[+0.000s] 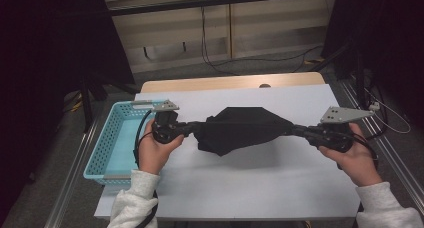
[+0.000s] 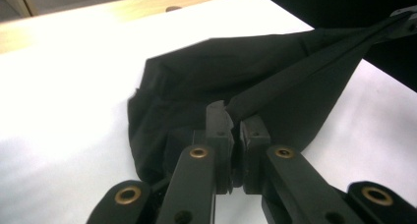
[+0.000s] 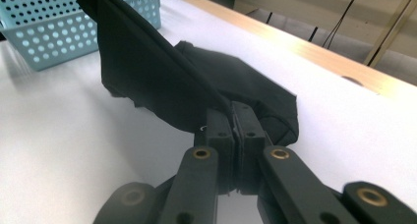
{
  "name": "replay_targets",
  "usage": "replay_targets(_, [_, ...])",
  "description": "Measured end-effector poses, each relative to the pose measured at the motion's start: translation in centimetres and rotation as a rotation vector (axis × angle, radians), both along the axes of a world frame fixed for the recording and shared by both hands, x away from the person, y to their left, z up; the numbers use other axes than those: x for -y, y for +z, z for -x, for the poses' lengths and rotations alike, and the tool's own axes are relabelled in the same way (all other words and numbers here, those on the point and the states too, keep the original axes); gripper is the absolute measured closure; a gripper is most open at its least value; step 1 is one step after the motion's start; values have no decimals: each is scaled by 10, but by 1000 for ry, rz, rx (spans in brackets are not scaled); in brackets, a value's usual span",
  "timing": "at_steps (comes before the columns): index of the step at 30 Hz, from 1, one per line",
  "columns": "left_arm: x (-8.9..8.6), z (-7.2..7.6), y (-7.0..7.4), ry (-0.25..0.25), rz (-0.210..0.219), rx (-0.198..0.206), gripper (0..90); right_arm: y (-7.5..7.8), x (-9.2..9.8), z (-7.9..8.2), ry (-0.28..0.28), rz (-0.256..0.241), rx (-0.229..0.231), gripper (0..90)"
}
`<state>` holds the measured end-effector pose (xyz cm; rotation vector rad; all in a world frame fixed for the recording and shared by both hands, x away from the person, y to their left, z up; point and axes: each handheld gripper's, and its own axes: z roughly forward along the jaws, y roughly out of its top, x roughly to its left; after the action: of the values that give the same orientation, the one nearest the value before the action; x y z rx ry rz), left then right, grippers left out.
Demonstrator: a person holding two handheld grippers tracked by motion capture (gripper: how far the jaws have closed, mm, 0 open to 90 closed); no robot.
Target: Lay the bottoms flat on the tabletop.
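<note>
Over the middle of the bench (image 1: 260,188) we stretch the black cloth (image 1: 240,130) between both tongs, left tongs (image 1: 192,129) and right tongs (image 1: 296,130) each clamped tight on an end.

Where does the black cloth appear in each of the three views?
High view: black cloth at table centre, stretched between both grippers.
Left gripper view: centre to upper right, above the jaws.
Right gripper view: upper left to centre.
Shared landmark: white table cover.
</note>
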<state>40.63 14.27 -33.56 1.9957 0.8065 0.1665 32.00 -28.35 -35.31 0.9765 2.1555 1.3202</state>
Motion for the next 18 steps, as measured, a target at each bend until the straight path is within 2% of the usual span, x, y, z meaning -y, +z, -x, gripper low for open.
replay_targets(5, [4, -1, 7, -6, 3, 9, 861, 8, 4, 6, 1, -6, 8, 880])
replay_targets(9, [5, -4, 4, 2, -1, -6, 861, 4, 4, 7, -5, -8, 3, 878])
replay_targets(13, [5, -8, 1, 13, -16, -14, 862, -3, 2, 1, -9, -12, -27, 879])
replay_targets(18, [1, -17, -4, 32, -38, -27, 862, -9, -5, -16, -14, -3, -63, 877])
